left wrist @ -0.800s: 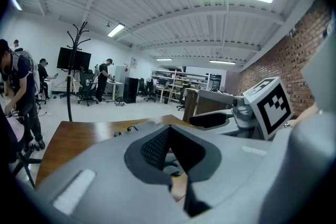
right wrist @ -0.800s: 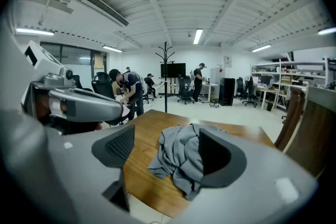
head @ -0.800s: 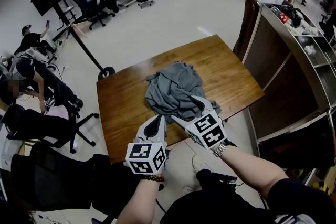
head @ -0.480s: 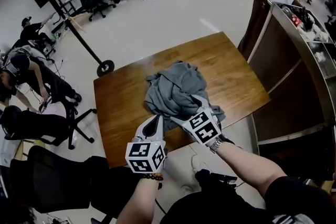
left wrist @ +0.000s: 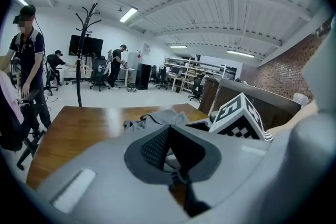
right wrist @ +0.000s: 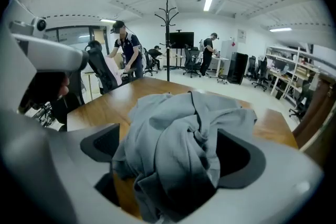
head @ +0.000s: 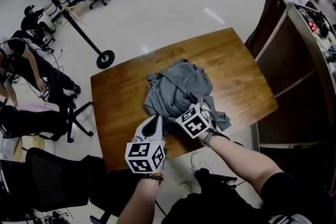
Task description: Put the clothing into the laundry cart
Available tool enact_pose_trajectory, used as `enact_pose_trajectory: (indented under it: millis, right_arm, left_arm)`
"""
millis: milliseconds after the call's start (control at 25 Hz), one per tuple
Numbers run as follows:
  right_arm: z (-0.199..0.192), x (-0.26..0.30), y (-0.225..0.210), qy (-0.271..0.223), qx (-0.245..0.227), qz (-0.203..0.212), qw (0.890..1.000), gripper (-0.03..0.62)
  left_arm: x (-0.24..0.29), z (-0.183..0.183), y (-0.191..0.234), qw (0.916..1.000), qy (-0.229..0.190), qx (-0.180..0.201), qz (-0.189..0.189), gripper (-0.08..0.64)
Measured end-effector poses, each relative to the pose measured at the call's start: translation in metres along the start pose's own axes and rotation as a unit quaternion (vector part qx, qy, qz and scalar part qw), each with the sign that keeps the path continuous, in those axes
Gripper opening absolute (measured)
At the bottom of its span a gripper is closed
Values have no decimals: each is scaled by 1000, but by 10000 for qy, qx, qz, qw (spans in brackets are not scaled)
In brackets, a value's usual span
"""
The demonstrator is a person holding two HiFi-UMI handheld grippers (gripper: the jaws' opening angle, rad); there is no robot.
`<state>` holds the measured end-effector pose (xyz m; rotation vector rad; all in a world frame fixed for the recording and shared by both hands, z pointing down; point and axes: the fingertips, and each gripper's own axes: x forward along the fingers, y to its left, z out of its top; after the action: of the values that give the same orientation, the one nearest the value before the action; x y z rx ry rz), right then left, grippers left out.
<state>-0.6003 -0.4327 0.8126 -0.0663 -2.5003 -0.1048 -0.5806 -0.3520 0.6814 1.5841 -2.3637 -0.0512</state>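
A crumpled grey garment (head: 178, 86) lies in a heap at the middle of a wooden table (head: 118, 99). My right gripper (head: 198, 106) is pushed into the heap's near edge. In the right gripper view its jaws stand wide apart with folds of the grey garment (right wrist: 178, 113) bulging up between them. My left gripper (head: 156, 120) hovers over the table's front edge, just left of the heap, and holds nothing. The left gripper view shows its jaws meeting at the tips, with the garment (left wrist: 157, 118) beyond them. I cannot make out a laundry cart for certain.
A tall brown-sided unit with a metal rim (head: 294, 55) stands close to the table's right side. A black office chair (head: 50, 176) sits at the front left. People (head: 26, 71) work on the floor at left, beside a wheeled stand (head: 105, 58).
My right gripper has gone forward into the near edge of the grey heap. The left gripper has barely shifted. The head view has tipped and now looks more squarely down at the table.
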Motion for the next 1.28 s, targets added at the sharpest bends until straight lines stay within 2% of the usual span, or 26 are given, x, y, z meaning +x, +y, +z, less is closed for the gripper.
enact_pose_trajectory:
  millis: [320,560,760,960,1000,1120,1280]
  right_arm:
    - [-57,102,-40,675,-83,-117,9976,569]
    - [-77,126,-46,969,-39,-131,9952,554]
    - [-81,126,-54,959,-147,-221,9950,412]
    - [-71,113,-57,804,-106,-212,9965,170]
    - [-68,110,-57,747,-52,-191,9970,142]
    - [-59,94,-58,522,97,-176,9984,110]
    - [-27,52,-56,-68,428,-157,9989,101]
  left_arm:
    - [57,-35,45,9998,116,-65,169,0]
    - [69,-43,54,9995,188,-105,228,0]
    - [75,-47,56,9994,191,-118,269,0]
    - [76,-45,52,9994,196,-135,256,0]
    - [75,-45,50,9994,191,-134,249,0]
    - [71,-40,43,9996,150,-118,214,0]
    - [55,-22,31,9998,61,-87,150,0]
